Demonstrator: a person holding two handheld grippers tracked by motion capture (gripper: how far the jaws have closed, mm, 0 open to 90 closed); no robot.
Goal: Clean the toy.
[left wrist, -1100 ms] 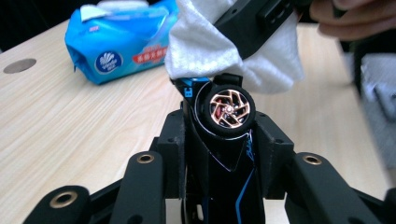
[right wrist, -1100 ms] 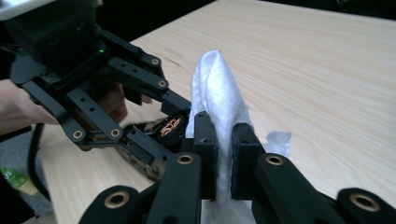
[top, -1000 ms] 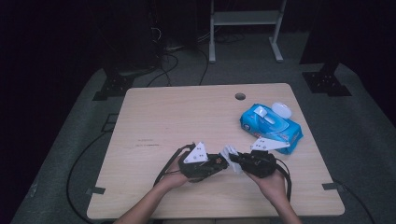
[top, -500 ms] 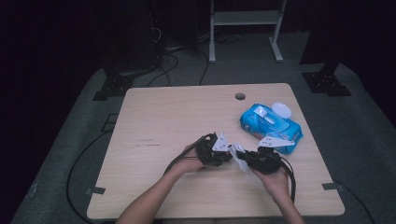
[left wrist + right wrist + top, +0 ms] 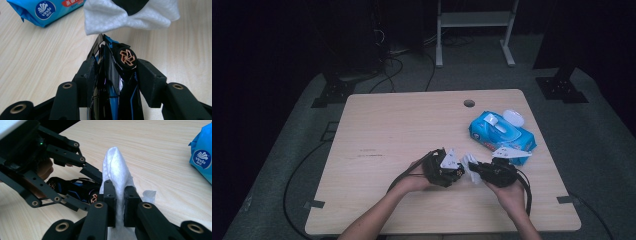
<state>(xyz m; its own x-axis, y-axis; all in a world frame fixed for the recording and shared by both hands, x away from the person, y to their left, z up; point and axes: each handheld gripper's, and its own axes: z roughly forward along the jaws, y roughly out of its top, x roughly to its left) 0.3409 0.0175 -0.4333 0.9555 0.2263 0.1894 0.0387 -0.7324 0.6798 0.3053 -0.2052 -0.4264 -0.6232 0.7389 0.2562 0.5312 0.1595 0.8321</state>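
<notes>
My left gripper (image 5: 459, 172) holds a black and blue toy car (image 5: 112, 82) between its jaws. Those jaws have just been opening, but the pads still lie against the car's sides. My right gripper (image 5: 474, 168) is shut on a folded white wipe (image 5: 115, 167) that stands up between its pads. The two grippers meet tip to tip near the table's front edge. The wipe (image 5: 107, 20) hangs right at the car's nose. In the right gripper view the car (image 5: 72, 187) lies on its side within the left gripper's linkage.
A blue pack of wet wipes (image 5: 499, 132) with a white flip lid lies at the table's right, just behind my right hand. A round cable hole (image 5: 469, 103) sits near the wooden table's (image 5: 387, 125) far edge. Cables trail from both grippers.
My left hand has moved right with the car until it meets the right gripper. The wipe now sits at the car's nose. The right hand has hardly shifted.
</notes>
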